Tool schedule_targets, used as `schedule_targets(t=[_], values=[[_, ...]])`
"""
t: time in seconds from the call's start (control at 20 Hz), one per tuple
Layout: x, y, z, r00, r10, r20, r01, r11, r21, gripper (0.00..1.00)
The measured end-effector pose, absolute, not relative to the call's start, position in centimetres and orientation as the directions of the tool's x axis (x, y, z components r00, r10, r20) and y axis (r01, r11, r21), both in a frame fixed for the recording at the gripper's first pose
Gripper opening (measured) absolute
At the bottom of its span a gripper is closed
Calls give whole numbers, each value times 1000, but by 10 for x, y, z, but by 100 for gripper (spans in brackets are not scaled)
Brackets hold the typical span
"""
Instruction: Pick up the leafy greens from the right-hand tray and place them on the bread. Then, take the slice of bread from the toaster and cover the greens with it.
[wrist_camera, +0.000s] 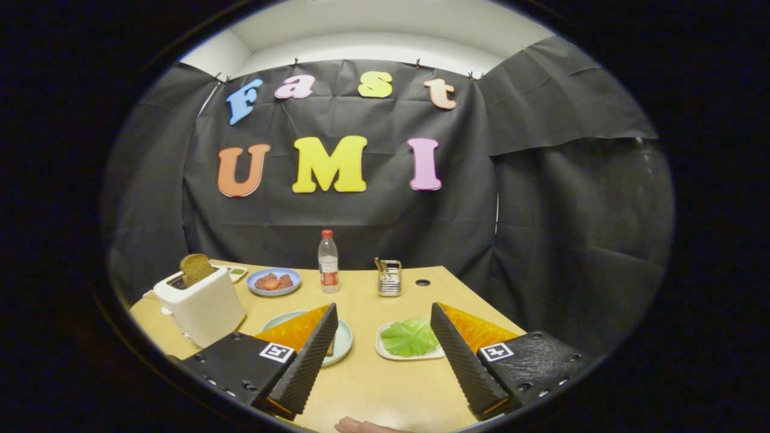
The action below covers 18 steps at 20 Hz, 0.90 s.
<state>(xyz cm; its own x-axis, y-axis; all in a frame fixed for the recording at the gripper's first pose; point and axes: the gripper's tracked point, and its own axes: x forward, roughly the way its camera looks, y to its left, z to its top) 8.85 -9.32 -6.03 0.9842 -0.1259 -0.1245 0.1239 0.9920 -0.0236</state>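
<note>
The jaws of the gripper (382,355) stand wide apart with nothing between them but bare bench (385,385). At the nearest edge of the bench a fingertip (355,426) of a person shows.

Taking the white tray (385,350) as the landmark: it sits just ahead of the jaws, close inside the right one, and the leafy greens (409,337) lie flat on it. To its left, partly hidden by the left jaw, is the pale round plate (344,343); the bread on it is mostly covered by that jaw, so its exact place cannot be told. Further left of the tray stands the white toaster (201,307) with a brown slice of bread (195,267) sticking up from its slot. Beyond the tray are a blue plate (274,281) of reddish food, a water bottle (328,261) and a small wire holder (389,278).

The pick has not begun, I judge. The greens are thin and limp and lie flat, so the jaws could close on the tray rim and drag it, or catch only one leaf edge. On the carry leftward a loose leaf could slip off short of the plate.
</note>
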Motion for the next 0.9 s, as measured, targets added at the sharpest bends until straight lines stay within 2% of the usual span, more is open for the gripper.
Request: schedule_targets(t=[0.35,0.55,0.9], values=[[158,-146,-92,970,-157,-184,148,987,-63,96],[203,-176,-134,930,-192,-313,184,981,-54,96],[273,-197,-203,844,-166,-510,183,983,-17,96]])
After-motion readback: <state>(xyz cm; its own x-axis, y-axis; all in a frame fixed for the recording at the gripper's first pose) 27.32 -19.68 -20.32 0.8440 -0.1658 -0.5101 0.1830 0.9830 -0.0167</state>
